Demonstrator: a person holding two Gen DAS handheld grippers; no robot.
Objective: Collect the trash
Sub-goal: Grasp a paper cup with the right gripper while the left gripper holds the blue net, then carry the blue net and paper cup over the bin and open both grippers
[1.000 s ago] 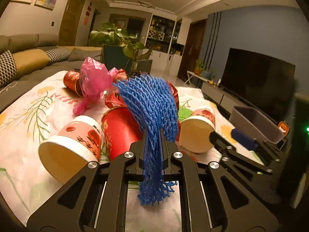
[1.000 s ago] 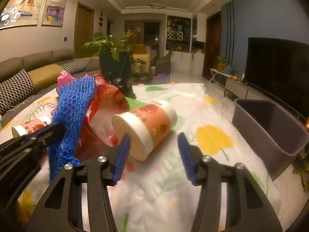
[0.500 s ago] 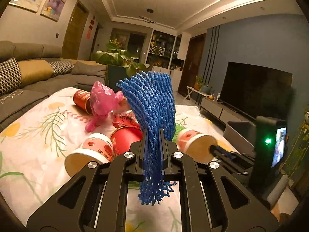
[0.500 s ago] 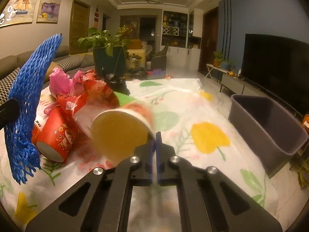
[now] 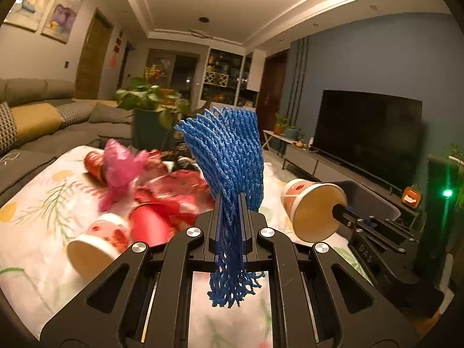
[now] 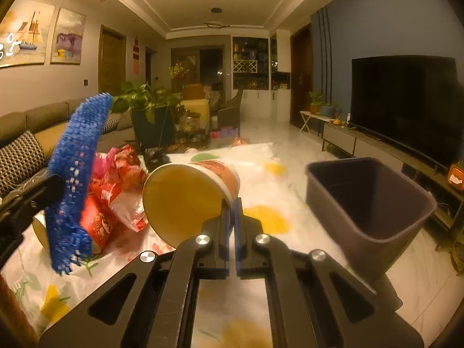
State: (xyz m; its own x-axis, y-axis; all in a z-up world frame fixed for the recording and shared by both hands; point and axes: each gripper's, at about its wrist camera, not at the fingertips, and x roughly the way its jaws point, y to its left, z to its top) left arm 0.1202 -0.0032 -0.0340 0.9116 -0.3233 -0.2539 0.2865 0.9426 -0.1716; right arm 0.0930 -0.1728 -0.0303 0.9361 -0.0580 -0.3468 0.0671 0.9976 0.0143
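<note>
1. With both grippers loaded, the step in hand looks like carrying trash across to the dark bin [image 6: 368,203], which stands open at the right edge of the cloth-covered table [image 6: 261,174].
2. The left gripper [image 5: 230,217] is clenched on a blue foam net [image 5: 229,156]; the net fans upward above the fingers and a frayed tail hangs below them.
3. The right gripper [image 6: 230,217] is pinched tight on the rim of a paper cup [image 6: 188,197]; one finger sits inside the mouth, the other outside, and the cup lies sideways with its opening toward the camera.
4. From the left wrist view, that cup [image 5: 313,208] hangs clear of the table, just beside the bin.
5. Both grippers point slightly downward over the table, side by side, the left one further from the bin.
6. Left on the cloth: a red cup [image 5: 150,226], a pale cup [image 5: 95,243] and pink plastic wrapping [image 5: 121,168].
7. Next, each gripper probably needs to be over the bin's mouth before it lets go; the light net may cling to the fingers.
</note>
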